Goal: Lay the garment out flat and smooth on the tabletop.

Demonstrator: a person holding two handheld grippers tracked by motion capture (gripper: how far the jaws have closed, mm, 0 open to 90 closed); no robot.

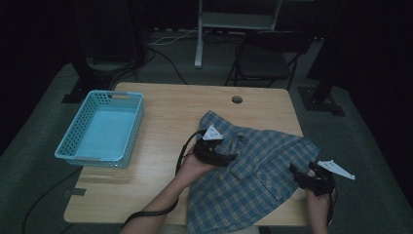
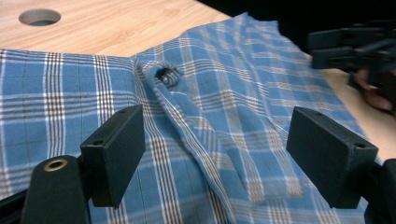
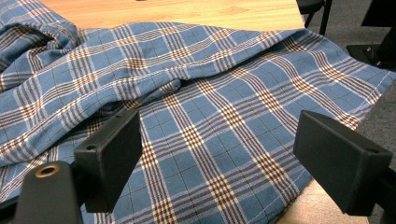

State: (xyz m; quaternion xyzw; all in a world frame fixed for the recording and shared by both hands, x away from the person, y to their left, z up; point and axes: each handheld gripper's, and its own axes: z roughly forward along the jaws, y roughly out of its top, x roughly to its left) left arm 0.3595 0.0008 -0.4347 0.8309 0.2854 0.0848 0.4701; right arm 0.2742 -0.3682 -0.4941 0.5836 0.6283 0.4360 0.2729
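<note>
Currently both claws, left claw (image 1: 233, 157) and right claw (image 1: 293, 170), gape empty over plaid shirt (image 1: 253, 180); next: pinch its near-right bench-edge hem.

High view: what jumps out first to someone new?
The blue plaid shirt, spread rumpled over the right half of the wooden table and hanging off its near edge. The left gripper sits over the shirt's middle and the right gripper at its right edge, both with jaws open. An empty light-blue basket stands at the table's left edge.
</note>
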